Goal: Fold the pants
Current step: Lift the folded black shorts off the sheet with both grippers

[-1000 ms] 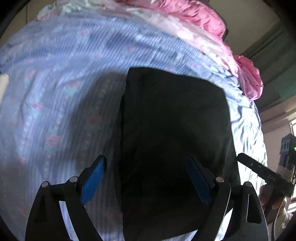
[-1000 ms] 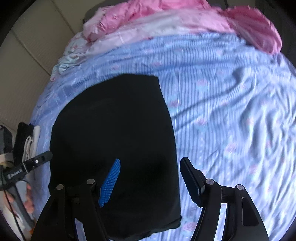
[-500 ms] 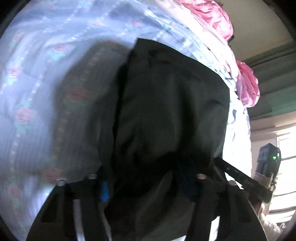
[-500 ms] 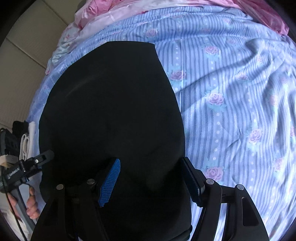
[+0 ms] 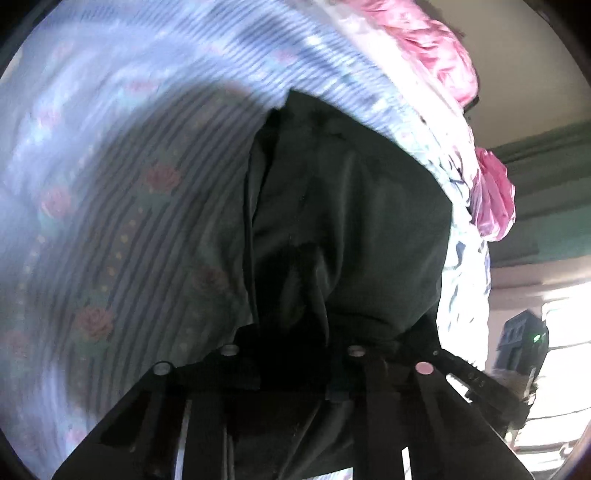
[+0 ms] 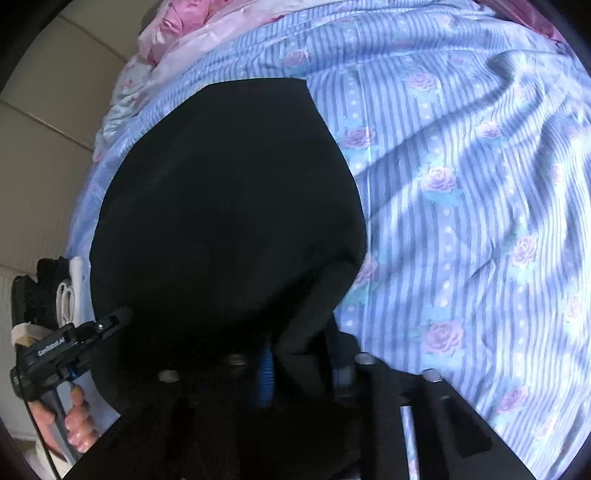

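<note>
The black pants (image 5: 351,221) lie folded on a blue striped, rose-patterned bedsheet (image 5: 110,184); they also fill the middle of the right wrist view (image 6: 229,206). My left gripper (image 5: 295,373) is shut on the near edge of the pants, with cloth bunched between its fingers. My right gripper (image 6: 303,369) is shut on the near right edge of the pants, and a blue pad (image 6: 265,373) shows beside the pinched fabric. The left gripper also shows at the lower left of the right wrist view (image 6: 74,343).
Pink and pale bedding (image 6: 177,33) is heaped at the far side of the bed, also in the left wrist view (image 5: 436,48). A beige wall (image 6: 37,155) runs along the left. The sheet (image 6: 480,203) is wrinkled to the right of the pants.
Both grippers have come down onto the near edge of the pants and closed on it. The fabric is now bunched up between the fingers.
</note>
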The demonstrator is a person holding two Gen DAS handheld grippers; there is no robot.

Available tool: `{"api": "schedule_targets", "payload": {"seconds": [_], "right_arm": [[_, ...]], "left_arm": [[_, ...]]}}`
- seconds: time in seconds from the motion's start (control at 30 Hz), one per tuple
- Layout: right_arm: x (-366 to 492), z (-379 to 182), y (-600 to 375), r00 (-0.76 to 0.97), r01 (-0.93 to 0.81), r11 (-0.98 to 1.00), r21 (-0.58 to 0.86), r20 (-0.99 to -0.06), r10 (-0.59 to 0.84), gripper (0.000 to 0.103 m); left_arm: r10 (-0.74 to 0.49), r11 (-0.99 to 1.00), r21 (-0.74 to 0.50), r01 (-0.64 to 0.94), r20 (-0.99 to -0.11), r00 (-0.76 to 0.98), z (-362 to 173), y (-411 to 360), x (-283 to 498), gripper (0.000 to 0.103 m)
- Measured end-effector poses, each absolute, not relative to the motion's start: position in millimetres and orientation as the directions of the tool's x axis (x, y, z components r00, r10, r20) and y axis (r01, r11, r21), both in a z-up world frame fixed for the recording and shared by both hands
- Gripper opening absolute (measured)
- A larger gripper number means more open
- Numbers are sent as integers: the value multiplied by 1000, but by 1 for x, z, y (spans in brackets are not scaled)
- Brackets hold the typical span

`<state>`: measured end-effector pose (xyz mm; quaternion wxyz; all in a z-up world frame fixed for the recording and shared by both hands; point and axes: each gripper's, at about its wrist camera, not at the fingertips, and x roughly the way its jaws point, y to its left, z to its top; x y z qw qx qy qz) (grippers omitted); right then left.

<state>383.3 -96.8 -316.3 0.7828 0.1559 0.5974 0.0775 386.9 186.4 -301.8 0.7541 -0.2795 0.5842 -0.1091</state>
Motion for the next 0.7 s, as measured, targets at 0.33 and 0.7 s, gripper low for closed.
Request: {"api": "schedule_targets", "payload": {"seconds": [0.33,0.7], "right_arm": [[347,-221,-86,416,-31,955,295,-865,280,12],[274,-125,-91,526,-164,964,211,-808,266,9]], "left_arm": [[-396,896,-442,-49,-843,365,-215,159,350,15],[-331,930,-367,16,-818,471,-121,146,261,15]]}}
